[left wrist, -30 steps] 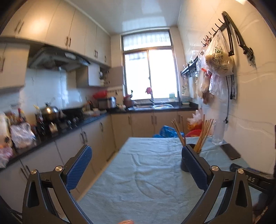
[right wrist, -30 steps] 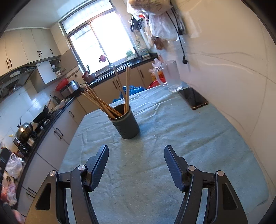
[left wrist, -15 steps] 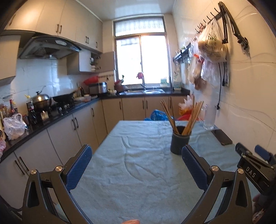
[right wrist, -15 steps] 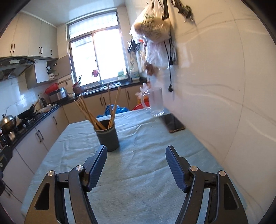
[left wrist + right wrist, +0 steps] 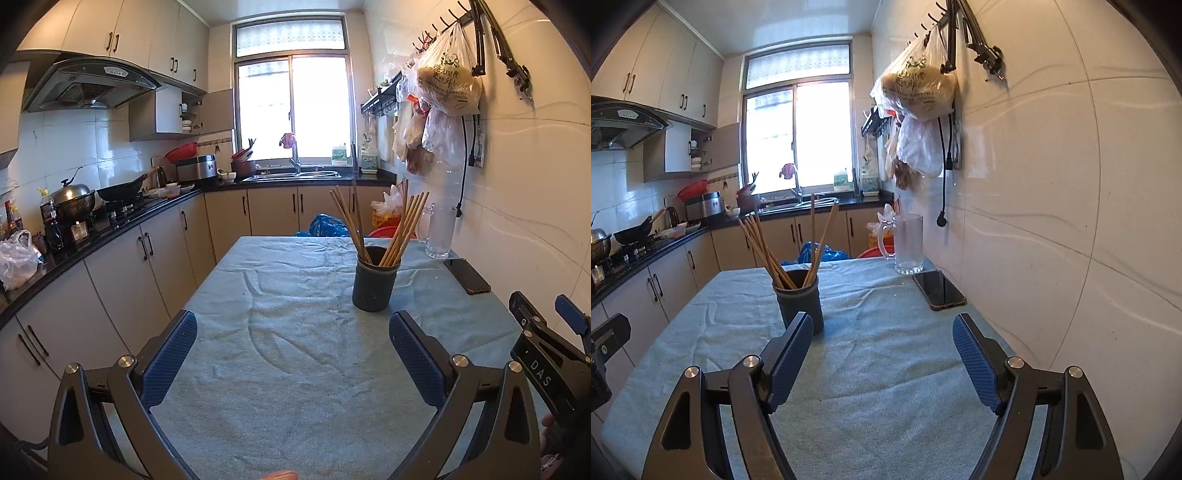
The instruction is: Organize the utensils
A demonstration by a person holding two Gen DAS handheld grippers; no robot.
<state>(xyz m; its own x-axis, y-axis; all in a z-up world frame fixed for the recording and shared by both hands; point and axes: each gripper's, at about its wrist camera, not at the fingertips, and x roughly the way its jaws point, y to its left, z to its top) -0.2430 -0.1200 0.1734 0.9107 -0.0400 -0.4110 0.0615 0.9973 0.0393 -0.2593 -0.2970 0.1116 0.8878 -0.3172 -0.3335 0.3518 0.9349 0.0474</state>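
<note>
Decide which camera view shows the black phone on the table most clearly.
The right wrist view: the phone lies near, its whole glossy screen visible, beside the glass mug. The left wrist view shows it smaller and foreshortened near the picture's right side.

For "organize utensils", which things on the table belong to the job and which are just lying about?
Job:
chopsticks
dark holder

Lying about:
phone
glass mug

A table under a rumpled teal cloth (image 5: 295, 350) carries a dark chopstick holder (image 5: 373, 280), a glass mug (image 5: 439, 230) and a phone (image 5: 467, 275).
</note>
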